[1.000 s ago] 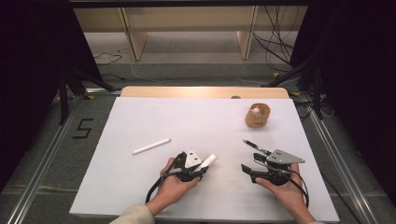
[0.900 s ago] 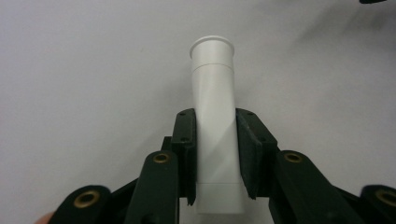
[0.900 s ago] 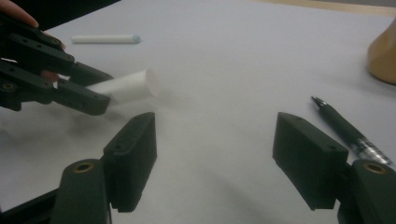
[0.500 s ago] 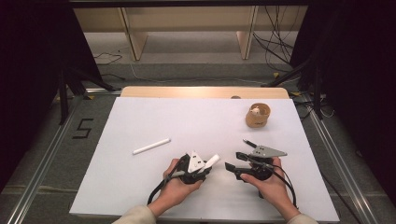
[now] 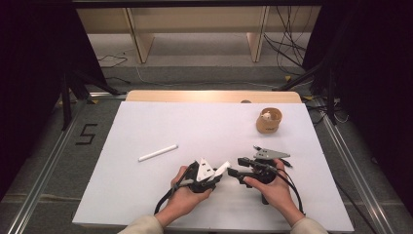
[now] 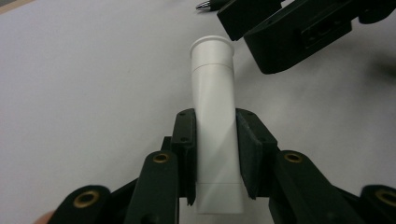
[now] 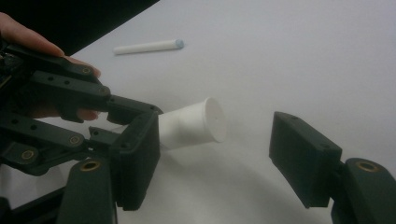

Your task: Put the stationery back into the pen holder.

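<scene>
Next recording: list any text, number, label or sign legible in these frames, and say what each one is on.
"5": a large black numeral on the grey floor left of the table, seen in the high view.
Nothing readable is on the white tube, the white stick, the wooden cup or the left gripper and the right gripper.

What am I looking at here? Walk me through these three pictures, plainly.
A person sits at a white table, holding a hand-worked two-jaw tool in each hand. The high view looks down from above; each of the other two comes from a camera riding on one tool. The left tool is shut on a white tube, capped end outward. The right tool is open, its jaws set around that cap without touching. On the table lie a white stick, a pen and a small wooden cup.
</scene>
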Demonstrator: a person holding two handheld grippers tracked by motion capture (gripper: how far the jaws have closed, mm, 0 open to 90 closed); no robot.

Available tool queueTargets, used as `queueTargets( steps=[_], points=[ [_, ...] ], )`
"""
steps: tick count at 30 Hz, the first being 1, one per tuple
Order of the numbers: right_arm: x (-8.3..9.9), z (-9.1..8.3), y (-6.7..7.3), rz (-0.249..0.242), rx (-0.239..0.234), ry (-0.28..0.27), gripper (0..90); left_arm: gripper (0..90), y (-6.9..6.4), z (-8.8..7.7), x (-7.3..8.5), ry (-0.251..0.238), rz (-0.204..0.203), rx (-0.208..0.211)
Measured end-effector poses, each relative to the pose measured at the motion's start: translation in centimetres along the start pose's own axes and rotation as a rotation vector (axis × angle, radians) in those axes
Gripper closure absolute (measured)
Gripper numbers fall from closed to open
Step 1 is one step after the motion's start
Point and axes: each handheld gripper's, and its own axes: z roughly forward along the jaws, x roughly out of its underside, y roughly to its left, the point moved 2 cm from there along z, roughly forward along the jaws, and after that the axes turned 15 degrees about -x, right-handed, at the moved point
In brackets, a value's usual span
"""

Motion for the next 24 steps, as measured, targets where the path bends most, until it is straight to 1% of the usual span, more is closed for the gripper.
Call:
queueTargets(
  steps=[8, 24],
  points=[
    [-0.1, 0.7, 0.0, -0.003, -0.011, 0.009, 33.9, 70.4, -0.2, 0.0, 0.0, -0.018, 0.003, 0.000],
    [-0.4, 1.4, 0.0, 0.012, -0.024, -0.004, 34.1, 70.4, -0.3, 0.0, 0.0, -0.031, 0.004, 0.007]
  ],
)
